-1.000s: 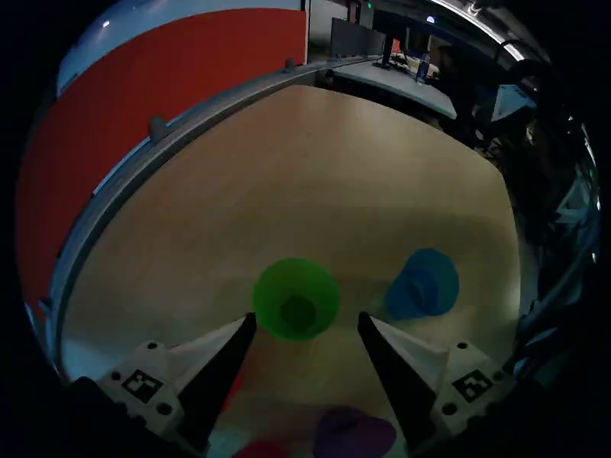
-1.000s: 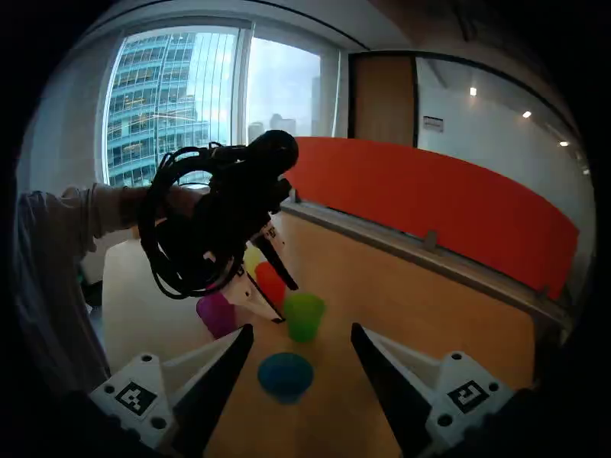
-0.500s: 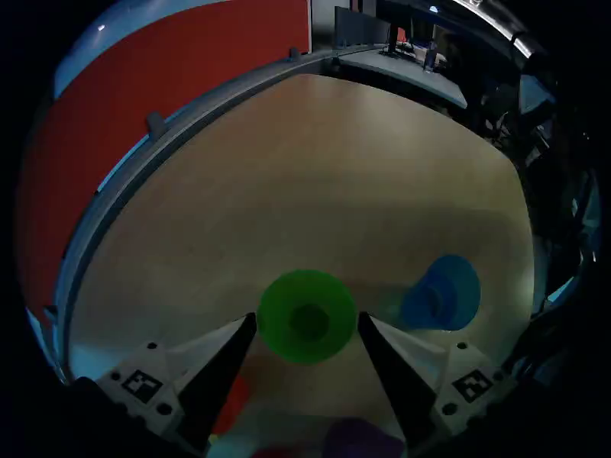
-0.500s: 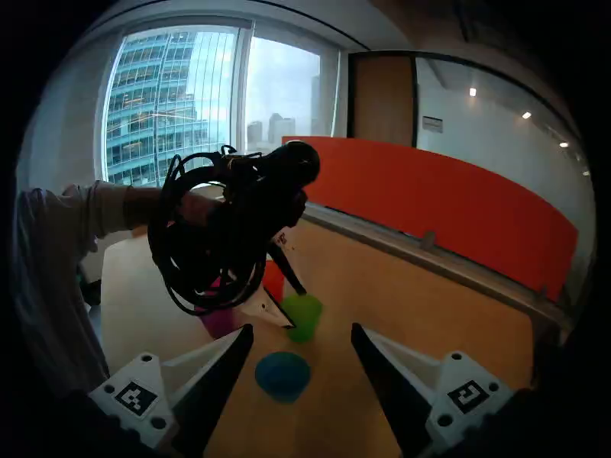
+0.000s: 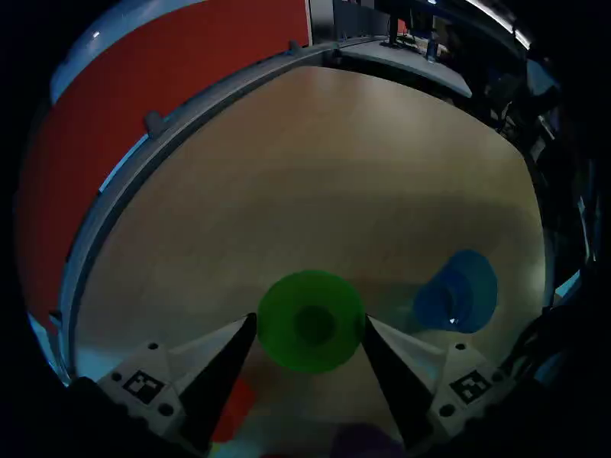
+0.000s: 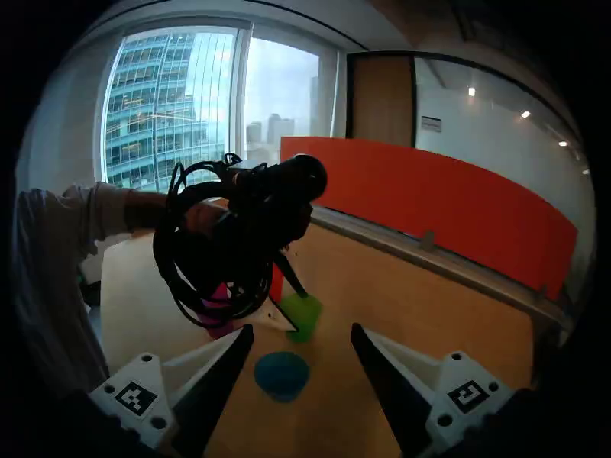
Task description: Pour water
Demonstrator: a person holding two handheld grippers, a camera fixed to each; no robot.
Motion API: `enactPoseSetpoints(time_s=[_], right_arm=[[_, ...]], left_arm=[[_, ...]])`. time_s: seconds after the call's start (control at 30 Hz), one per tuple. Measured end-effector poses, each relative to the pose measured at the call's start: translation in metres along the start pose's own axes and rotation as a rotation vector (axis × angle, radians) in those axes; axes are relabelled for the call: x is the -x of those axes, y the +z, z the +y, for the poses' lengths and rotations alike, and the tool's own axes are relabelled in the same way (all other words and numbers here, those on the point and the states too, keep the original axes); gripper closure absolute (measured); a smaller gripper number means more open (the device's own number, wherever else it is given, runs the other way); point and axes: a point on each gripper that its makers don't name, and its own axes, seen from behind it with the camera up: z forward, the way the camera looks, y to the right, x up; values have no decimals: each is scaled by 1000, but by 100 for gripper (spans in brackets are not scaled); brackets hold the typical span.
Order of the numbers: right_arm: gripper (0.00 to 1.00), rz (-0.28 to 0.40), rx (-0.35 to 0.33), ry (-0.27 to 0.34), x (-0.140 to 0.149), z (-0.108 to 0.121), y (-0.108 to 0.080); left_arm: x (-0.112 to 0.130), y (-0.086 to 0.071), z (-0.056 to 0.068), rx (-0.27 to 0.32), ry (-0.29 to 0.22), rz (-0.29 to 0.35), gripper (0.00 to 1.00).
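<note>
A green cup (image 5: 309,330) stands upright on the wooden table (image 5: 321,175), and my left gripper (image 5: 305,317) is open around it with a fingertip at each side of its rim. A blue cup (image 5: 458,290) stands to the right of it. In the right gripper view, my right gripper (image 6: 300,330) is open and holds nothing, with the blue cup (image 6: 281,374) low between its fingers. Beyond it, a hand (image 6: 191,217) holds the left gripper over the green cup (image 6: 304,313), one dark finger (image 6: 290,278) reaching down beside the cup.
A red cup (image 5: 233,404) and a purple cup (image 5: 359,443) sit just behind my left fingers; both, red (image 6: 276,284) and purple (image 6: 218,309), appear again in the right gripper view. A red partition (image 6: 458,206) lines the table's far edge. Black cables (image 6: 191,275) hang from the left gripper.
My left gripper has moved forward and down, so the green cup now sits between its fingertips. The right gripper has barely moved.
</note>
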Motion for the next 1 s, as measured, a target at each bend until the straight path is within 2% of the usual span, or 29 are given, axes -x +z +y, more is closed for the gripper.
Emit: enactPoseSetpoints(time_s=[0.3, 0.47, 0.63, 1.0], right_arm=[[0, -3, 5, -2, 2, 2, -1], [1, 1, 8, 4, 0, 2, -2], [1, 7, 12, 4, -2, 2, -3], [0, 30, 21, -2, -12, -1, -8]], left_arm=[[-3, 1, 0, 8, -9, 22, 9], [-10, -7, -1, 19, -28, 56, 9], [-20, -24, -5, 14, -43, 112, 9], [-38, -75, -20, -19, -104, 289, 9]])
